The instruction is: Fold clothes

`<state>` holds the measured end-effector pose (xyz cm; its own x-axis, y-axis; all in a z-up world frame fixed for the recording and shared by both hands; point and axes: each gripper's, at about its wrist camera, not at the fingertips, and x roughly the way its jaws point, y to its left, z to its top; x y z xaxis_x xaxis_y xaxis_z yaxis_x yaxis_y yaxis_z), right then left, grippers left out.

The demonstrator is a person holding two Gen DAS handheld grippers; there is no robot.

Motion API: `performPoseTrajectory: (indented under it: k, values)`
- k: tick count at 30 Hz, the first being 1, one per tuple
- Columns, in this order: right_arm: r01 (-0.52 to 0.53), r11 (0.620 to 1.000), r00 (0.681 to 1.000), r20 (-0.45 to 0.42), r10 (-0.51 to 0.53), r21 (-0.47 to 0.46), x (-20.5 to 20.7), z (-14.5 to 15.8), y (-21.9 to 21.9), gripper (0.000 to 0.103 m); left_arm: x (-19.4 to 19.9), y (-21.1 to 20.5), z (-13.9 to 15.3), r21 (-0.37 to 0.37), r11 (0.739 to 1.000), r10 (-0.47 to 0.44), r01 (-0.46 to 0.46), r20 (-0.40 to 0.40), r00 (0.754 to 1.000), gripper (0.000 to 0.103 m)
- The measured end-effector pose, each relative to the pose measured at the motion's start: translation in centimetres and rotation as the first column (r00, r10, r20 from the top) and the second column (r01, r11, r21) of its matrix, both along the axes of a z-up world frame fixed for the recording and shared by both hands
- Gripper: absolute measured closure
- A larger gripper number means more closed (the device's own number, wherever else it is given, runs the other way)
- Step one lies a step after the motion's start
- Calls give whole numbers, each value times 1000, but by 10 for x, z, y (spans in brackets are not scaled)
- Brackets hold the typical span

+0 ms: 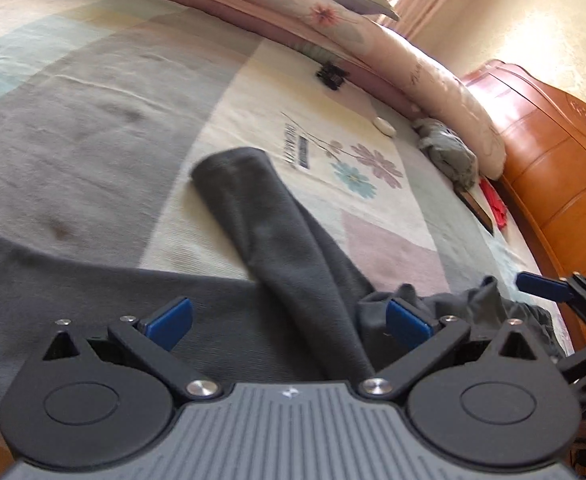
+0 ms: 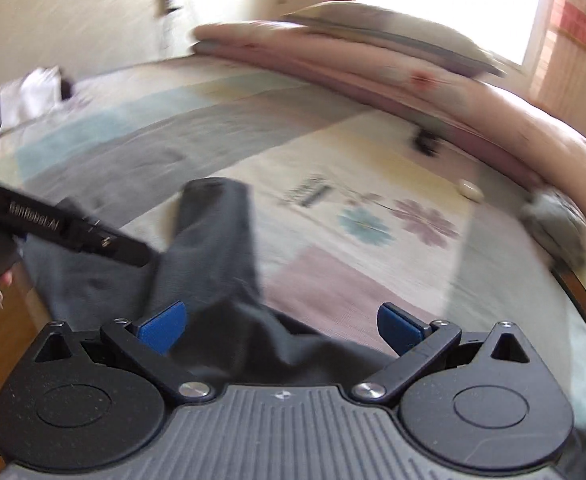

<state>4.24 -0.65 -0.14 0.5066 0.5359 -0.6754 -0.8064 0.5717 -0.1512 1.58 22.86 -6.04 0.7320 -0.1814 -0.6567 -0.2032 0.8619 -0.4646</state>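
A dark grey garment lies on the bed near its front edge, one long sleeve or leg stretched away over the patterned sheet. In the left wrist view my left gripper is open just above the cloth, its blue pads wide apart with the garment running between them, not pinched. The right gripper shows at the right edge over a bunched part of the cloth. In the blurred right wrist view the same garment lies ahead and my right gripper is open over its crumpled end. The left gripper's black body crosses the left side.
The patchwork sheet covers the bed. A folded pink quilt with a pillow lines the far side. A small black object, a white oval thing and a grey crumpled cloth lie near it. An orange wooden headboard stands right.
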Motion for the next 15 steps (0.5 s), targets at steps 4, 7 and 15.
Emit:
performPoseTrajectory:
  k: [4,7,15]
  values:
    - [-116,990,993,18,117,-82,-11,-23,54,0,-12,25,-1,-64,995,73,-72,5,997,1]
    - [-159,974,984,56,170,-163,-16,-43,85,0,-14,33,-2,-93,991,92,-92,-4,996,1]
    - [-59,978,989,119,84,-200,10,-49,85,0,-4,34,-5,-114,990,76,-78,-23,997,1]
